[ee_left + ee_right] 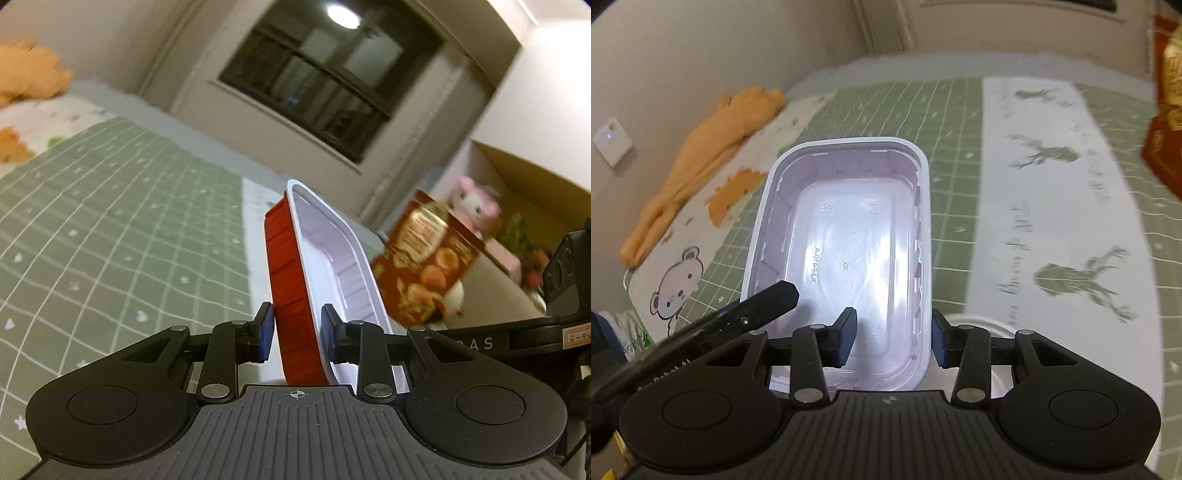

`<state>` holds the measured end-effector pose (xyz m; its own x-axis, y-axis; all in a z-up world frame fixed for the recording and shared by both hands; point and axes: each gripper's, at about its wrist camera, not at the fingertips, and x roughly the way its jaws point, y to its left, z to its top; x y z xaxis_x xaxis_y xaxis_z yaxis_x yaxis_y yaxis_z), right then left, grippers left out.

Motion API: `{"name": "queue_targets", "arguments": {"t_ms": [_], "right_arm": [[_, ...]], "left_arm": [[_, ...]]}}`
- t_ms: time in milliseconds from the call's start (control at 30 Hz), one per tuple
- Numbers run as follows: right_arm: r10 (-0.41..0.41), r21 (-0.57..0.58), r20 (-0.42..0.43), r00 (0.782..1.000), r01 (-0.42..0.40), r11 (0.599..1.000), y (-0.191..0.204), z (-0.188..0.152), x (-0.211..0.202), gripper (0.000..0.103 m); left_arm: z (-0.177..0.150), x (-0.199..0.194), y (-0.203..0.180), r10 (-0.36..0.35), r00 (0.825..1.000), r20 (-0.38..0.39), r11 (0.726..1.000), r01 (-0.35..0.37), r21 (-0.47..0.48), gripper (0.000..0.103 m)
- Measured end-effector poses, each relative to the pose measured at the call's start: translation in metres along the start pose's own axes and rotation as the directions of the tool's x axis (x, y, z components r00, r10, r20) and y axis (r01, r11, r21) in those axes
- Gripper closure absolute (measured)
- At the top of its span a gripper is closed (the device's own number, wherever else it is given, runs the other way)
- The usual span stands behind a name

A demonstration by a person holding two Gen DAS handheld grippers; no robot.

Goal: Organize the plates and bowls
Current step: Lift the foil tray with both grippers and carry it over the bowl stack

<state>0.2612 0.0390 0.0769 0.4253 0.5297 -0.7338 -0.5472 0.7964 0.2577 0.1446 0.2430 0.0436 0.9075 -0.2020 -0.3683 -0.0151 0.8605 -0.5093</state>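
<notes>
A rectangular plastic tray (332, 258), red outside and white inside, hangs tilted on its edge in the left wrist view. My left gripper (295, 332) is shut on its near wall, one blue pad on the red outside and one inside. In the right wrist view I look down into a white tray (849, 229), which seems to be the same one. My right gripper (892, 336) is shut on its right wall, one pad inside and one outside. A black finger of the left tool (768, 299) lies against the tray's left rim. A round white plate (979, 319) shows partly beneath the right gripper.
A bed with a green grid sheet (110, 221) lies below, with a white deer-print cloth (1052, 184) over it. An orange plush (713, 147) rests by the wall. A red snack box (424, 258) and an open cardboard box (517, 166) stand at the right.
</notes>
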Motion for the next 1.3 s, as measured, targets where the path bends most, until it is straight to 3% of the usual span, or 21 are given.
{"name": "queue_targets", "arguments": {"t_ms": [133, 267, 400, 467, 700, 933, 1100, 1300], "right_arm": [[-0.007, 0.026, 0.047, 0.999, 0.006, 1.000, -0.016, -0.014, -0.031, 0.060], [0.013, 0.061, 0.058, 0.998, -0.016, 0.998, -0.033, -0.021, -0.042, 0.059], [-0.020, 0.061, 0.041, 0.999, 0.017, 0.998, -0.044, -0.037, -0.041, 0.059], [-0.010, 0.056, 0.027, 1.000, 0.009, 0.998, -0.049, -0.044, -0.040, 0.059], [-0.007, 0.069, 0.012, 1.000, 0.006, 0.998, -0.060, -0.055, -0.033, 0.059], [-0.001, 0.070, -0.023, 1.000, 0.002, 0.998, -0.065, -0.072, -0.029, 0.056], [-0.010, 0.064, -0.068, 0.998, 0.014, 0.998, -0.065, -0.080, -0.015, 0.056], [-0.024, 0.062, -0.068, 0.997, 0.028, 0.998, -0.061, -0.079, -0.007, 0.056]], "left_arm": [[0.002, 0.004, -0.036, 0.016, 0.999, -0.030, 0.997, -0.014, 0.081, 0.072], [0.006, 0.016, -0.041, -0.003, 0.995, -0.096, 1.000, 0.004, 0.003, 0.071], [-0.017, 0.027, -0.037, 0.004, 0.983, -0.183, 0.998, 0.007, 0.057, 0.071], [-0.019, 0.038, -0.034, 0.003, 0.975, -0.223, 1.000, 0.003, 0.027, 0.072], [-0.022, 0.039, -0.036, -0.005, 0.973, -0.231, 0.999, 0.017, 0.049, 0.071], [-0.042, 0.040, -0.040, 0.025, 0.953, -0.303, 0.990, 0.018, 0.138, 0.071], [-0.053, 0.048, -0.022, -0.027, 0.940, -0.340, 0.996, 0.053, 0.067, 0.075], [-0.055, 0.046, -0.022, -0.007, 0.944, -0.330, 0.996, 0.036, 0.082, 0.075]]}}
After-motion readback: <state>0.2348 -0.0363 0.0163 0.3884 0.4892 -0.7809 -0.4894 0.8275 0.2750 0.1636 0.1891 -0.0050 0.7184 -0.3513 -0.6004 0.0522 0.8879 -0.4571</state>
